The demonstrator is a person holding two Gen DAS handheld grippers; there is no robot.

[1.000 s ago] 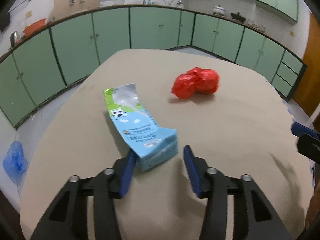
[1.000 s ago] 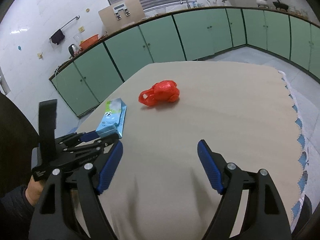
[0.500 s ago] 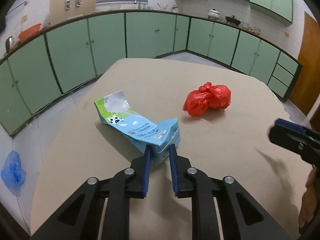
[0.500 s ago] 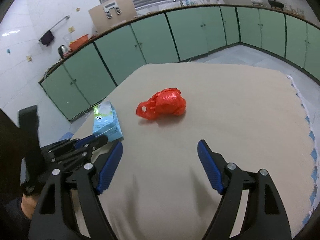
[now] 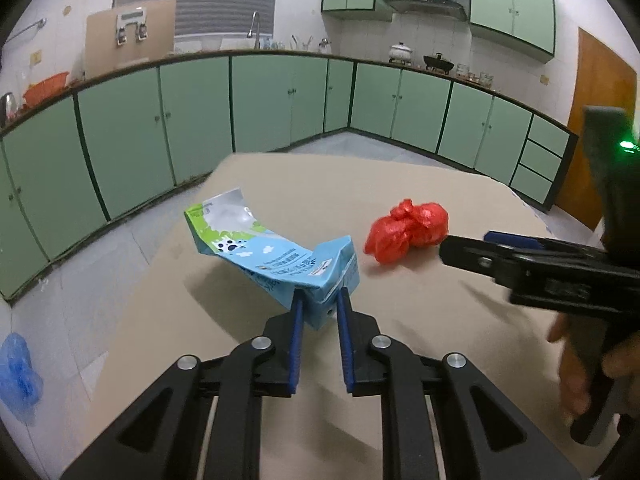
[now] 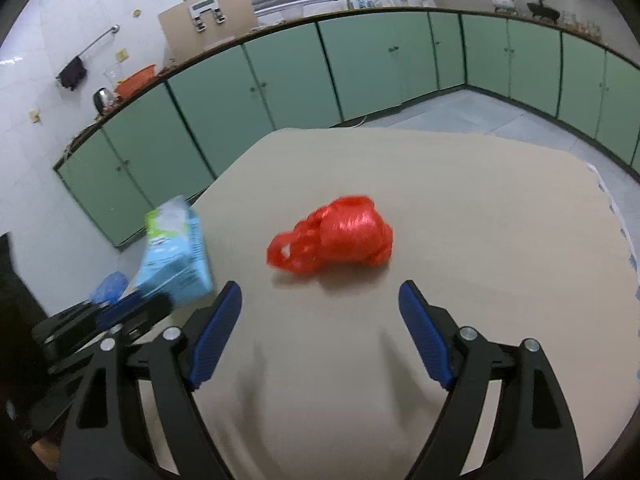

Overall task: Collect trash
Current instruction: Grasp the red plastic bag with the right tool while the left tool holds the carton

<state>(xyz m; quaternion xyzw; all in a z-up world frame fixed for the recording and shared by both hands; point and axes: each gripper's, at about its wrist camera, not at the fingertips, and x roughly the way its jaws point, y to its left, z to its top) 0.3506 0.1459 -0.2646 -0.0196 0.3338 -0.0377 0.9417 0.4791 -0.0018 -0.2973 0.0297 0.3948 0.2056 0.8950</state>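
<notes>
Though blurred rightward, carton (image 5: pixel 280 264) print leftward.

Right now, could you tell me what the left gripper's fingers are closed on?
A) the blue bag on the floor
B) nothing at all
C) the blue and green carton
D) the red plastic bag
C: the left gripper has its fingers clamped on the near end of the blue and green carton, while the red plastic bag lies apart on the table.
</notes>
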